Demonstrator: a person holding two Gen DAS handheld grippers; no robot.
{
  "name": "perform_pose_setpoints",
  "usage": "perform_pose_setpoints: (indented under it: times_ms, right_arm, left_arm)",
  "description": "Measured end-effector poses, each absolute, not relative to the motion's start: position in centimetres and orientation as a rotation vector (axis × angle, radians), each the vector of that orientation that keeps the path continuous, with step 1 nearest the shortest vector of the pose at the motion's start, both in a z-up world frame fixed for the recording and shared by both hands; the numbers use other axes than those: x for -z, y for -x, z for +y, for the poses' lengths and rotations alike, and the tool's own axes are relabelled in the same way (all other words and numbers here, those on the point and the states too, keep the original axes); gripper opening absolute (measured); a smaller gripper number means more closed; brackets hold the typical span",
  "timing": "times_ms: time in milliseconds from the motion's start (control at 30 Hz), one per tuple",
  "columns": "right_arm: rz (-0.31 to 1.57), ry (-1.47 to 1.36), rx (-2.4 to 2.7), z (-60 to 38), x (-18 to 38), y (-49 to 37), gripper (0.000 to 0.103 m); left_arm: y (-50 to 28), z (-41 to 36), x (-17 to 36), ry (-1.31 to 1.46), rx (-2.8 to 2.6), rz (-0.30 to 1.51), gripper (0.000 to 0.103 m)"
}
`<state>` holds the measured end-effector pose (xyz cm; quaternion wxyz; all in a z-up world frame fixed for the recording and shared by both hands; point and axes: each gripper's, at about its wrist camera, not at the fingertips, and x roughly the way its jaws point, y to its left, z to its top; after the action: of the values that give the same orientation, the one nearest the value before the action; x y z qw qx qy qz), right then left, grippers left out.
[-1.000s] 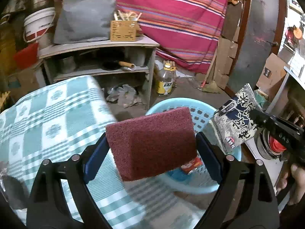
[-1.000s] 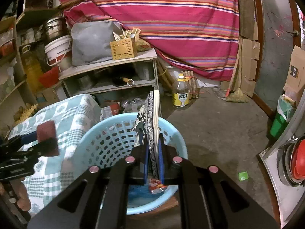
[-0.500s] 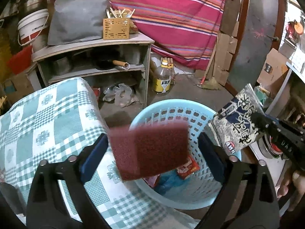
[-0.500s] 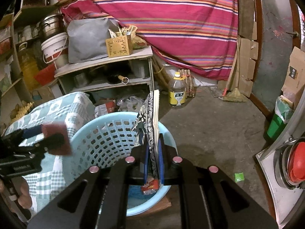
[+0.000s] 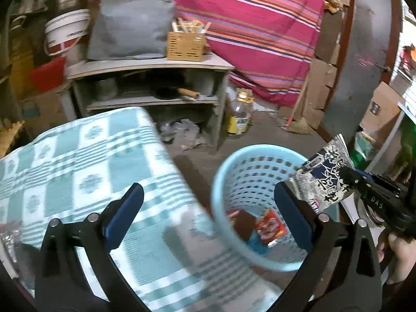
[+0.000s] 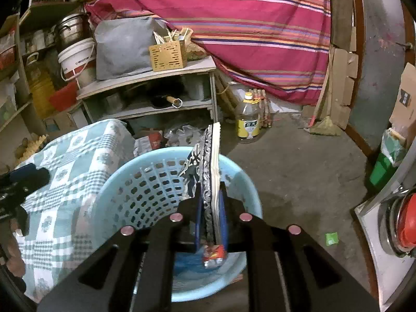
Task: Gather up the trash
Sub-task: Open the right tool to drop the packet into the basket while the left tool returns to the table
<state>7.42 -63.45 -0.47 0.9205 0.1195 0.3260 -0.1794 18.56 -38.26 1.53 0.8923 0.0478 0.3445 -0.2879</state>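
Observation:
A light blue plastic basket (image 5: 221, 182) stands on the floor beside the table; it also shows in the right wrist view (image 6: 135, 182). Inside lie the dark red scouring pad (image 5: 244, 225), a red wrapper (image 5: 270, 228) and something blue. My left gripper (image 5: 208, 213) is open and empty, over the table edge and basket rim. My right gripper (image 6: 210, 210) is shut on a black-and-white snack packet (image 6: 208, 171), held upright over the basket; the packet also shows in the left wrist view (image 5: 325, 176).
A table with a green checked cloth (image 5: 78, 171) stands left of the basket. Behind are a grey shelf unit (image 6: 145, 83), an oil bottle (image 6: 248, 122) on the floor, a striped red cloth (image 6: 247, 26) and a small green scrap (image 6: 332, 238) on the floor.
My left gripper opened and the dark red scouring pad dropped into the basket. The left gripper swung left toward the table. The right gripper kept holding the packet over the basket.

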Motion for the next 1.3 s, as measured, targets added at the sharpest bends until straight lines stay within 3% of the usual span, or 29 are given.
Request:
perform_pose_setpoints:
  times_ms: [33, 100, 133, 233, 300, 833, 1300]
  right_arm:
    - [0.674, -0.247, 0.370, -63.3, 0.6, -7.6, 0.019]
    - [0.689, -0.246, 0.382, -62.8, 1.1, -8.1, 0.052]
    - [0.693, -0.243, 0.386, -62.6, 1.3, -8.4, 0.057]
    - [0.710, -0.230, 0.392, -62.0, 1.8, -8.8, 0.060]
    - [0.707, -0.233, 0.396, -61.7, 2.0, -8.9, 0.072]
    - [0.658, -0.161, 0.268, -50.1, 0.3, -11.9, 0.082]
    - [0.687, -0.115, 0.151, -39.7, 1.5, -13.7, 0.092]
  left_arm:
    - [-18.7, -37.4, -1.7, -0.094, 0.585, 0.713, 0.097]
    - [-18.8, -35.6, -2.0, -0.089, 0.556, 0.706, 0.097]
    - [-18.9, -34.8, -2.2, -0.088, 0.540, 0.702, 0.097]
    - [-19.0, -31.8, -2.7, -0.076, 0.487, 0.685, 0.097]
    - [-19.1, -29.4, -3.1, -0.070, 0.445, 0.680, 0.097]
    - [-19.0, -13.7, -2.8, -0.030, 0.222, 0.660, 0.097]
    - [-17.8, -4.7, 0.0, 0.013, 0.138, 0.697, 0.097]
